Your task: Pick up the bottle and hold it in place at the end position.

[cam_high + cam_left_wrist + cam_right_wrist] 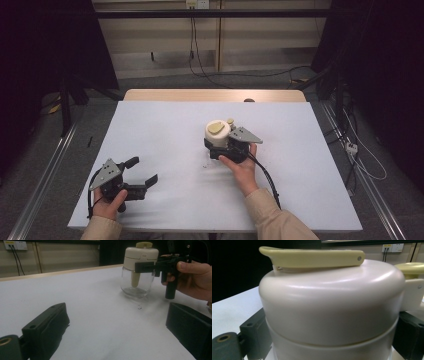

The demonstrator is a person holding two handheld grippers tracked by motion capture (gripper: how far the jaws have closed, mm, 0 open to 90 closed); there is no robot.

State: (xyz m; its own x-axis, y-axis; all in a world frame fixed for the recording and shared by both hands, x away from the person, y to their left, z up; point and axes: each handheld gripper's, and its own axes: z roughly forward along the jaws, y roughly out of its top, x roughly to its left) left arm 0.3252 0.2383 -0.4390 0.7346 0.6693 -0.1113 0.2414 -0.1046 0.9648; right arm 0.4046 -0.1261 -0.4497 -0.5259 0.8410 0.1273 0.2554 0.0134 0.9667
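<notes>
Left hand (111, 199) low at the near left, wrapped around the handle of the left gripper (141, 173), thumb up along its side; jaws spread wide apart, pointing right and slightly forward, nothing between them. In the left gripper view, the same two jaws far apart at either lower corner. Right hand (240, 163) farther forward, near the middle, forearm in a beige sleeve (272, 216) angling in from the bottom edge. Right gripper (146, 265) held level, jaws pointing away from the person and closed against both sides of something held upright. Grip from behind and below, thumb (190, 265) lying across the top.
</notes>
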